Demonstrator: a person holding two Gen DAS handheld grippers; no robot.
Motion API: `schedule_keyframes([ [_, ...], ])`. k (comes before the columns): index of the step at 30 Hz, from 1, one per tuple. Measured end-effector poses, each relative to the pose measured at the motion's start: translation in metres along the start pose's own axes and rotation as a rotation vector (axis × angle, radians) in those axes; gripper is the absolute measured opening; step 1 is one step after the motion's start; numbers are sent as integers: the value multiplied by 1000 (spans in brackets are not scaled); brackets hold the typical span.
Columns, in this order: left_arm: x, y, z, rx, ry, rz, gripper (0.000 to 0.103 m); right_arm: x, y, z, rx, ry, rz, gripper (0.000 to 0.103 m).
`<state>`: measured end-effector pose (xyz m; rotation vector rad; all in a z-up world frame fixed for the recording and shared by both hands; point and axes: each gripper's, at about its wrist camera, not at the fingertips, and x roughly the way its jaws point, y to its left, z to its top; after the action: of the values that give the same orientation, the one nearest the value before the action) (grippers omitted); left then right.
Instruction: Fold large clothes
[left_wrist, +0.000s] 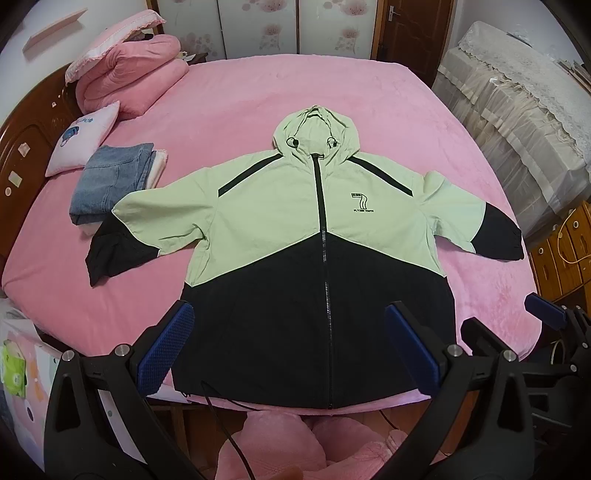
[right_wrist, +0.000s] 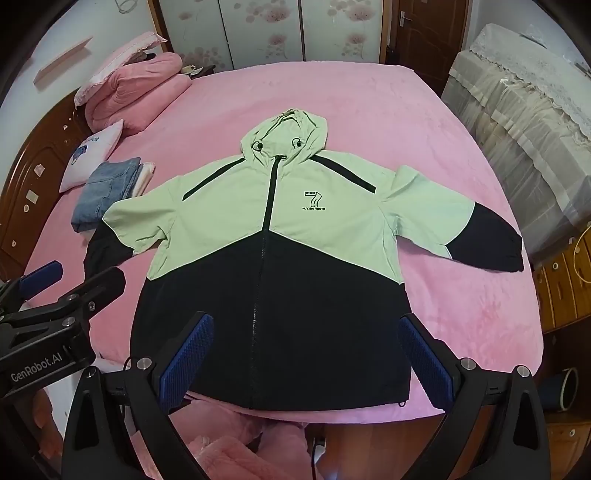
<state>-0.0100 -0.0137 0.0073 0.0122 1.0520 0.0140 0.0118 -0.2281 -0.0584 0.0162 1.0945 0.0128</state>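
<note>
A hooded zip jacket (left_wrist: 273, 221) (right_wrist: 221, 221), pale green above and black below, lies face up and spread flat on the pink bed (left_wrist: 258, 92) (right_wrist: 332, 103). Its zipper is closed, the hood points away and both sleeves stretch out sideways. My left gripper (left_wrist: 290, 314) hovers open over the black hem area, left of the zipper's lower end, with nothing between its blue pads (left_wrist: 166, 350). My right gripper (right_wrist: 306, 321) is open too, above the hem on the right half of the jacket. Each gripper shows at the edge of the other's view (left_wrist: 502, 314) (right_wrist: 88, 271).
Folded jeans (left_wrist: 110, 181) (right_wrist: 107, 188) lie by the jacket's left sleeve, with a small cushion (left_wrist: 85, 136) and a folded pink quilt (left_wrist: 136, 74) behind. A wooden headboard (left_wrist: 22, 147) is at left, cloth-covered furniture (left_wrist: 517, 110) and wooden drawers (left_wrist: 561, 251) at right. Pink plush fabric (left_wrist: 277, 443) lies below the bed's near edge.
</note>
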Motion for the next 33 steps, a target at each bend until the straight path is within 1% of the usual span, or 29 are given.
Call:
schedule_keyframes([
  [18, -4, 3, -6, 12, -18, -23, 103, 3, 0, -4, 11, 20, -19, 101],
  [23, -7, 2, -7, 13, -23, -20, 103, 4, 0, -6, 19, 25, -25, 101],
  [33, -8, 8, -8, -8, -7, -10, 103, 7, -4, -9, 31, 34, -38, 101],
])
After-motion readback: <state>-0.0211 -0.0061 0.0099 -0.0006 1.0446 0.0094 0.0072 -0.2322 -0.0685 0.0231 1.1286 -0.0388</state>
